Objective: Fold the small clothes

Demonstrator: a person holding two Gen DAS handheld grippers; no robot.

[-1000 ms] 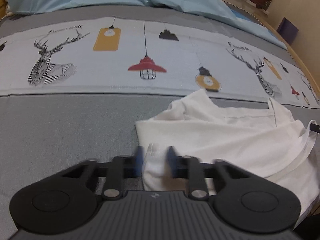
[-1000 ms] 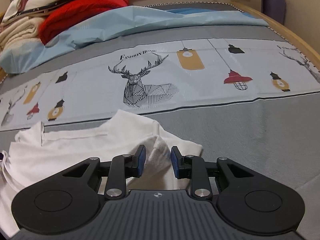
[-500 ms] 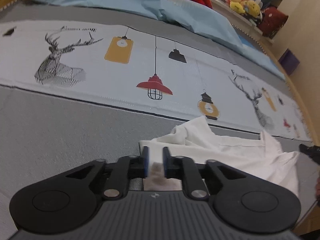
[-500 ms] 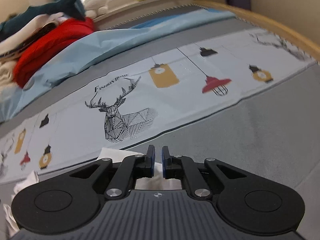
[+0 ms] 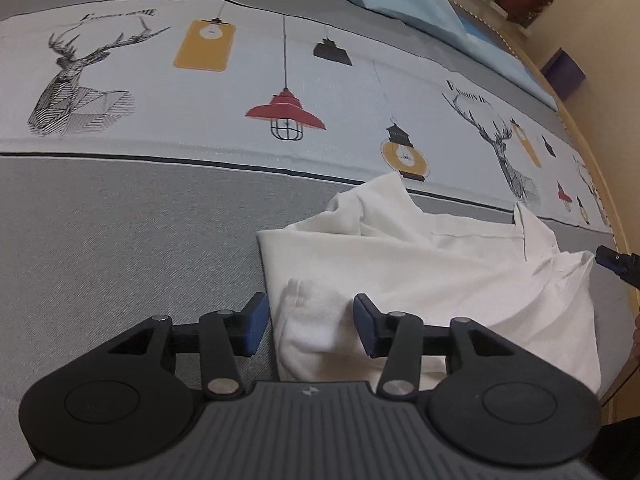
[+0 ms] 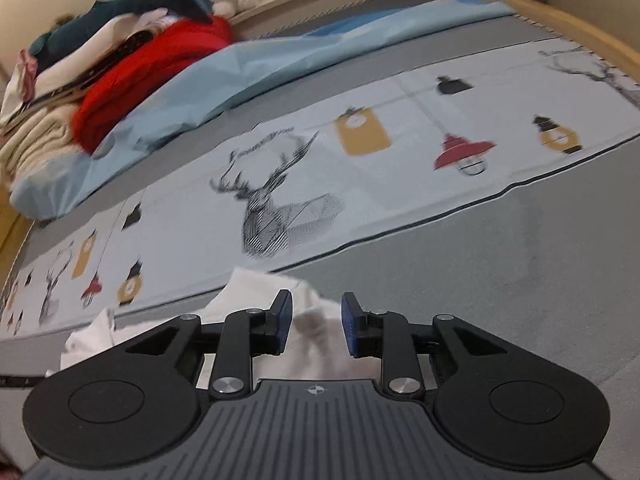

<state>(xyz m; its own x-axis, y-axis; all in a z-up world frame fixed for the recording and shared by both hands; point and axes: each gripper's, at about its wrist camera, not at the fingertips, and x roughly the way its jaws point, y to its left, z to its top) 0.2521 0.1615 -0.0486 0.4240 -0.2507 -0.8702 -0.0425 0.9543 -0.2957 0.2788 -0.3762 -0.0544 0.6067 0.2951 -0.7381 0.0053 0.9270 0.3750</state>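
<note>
Both tongs' jaws are opening with white cloth between them, pads clear of it: left gripper [image 5: 307,328] wide over the shirt's [image 5: 440,256] near left corner, right gripper [image 6: 316,322] narrower. Shirt lies crumpled on the grey bedspread [image 5: 120,240], near the lamp-print band.

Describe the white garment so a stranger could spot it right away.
Start at the bed's printed band of deer heads and hanging lamps. Just below its dark border, on the plain grey cover, lies the white garment, loosely folded. It is the only plain white cloth there, unlike the red and cream clothes piled behind.
</note>
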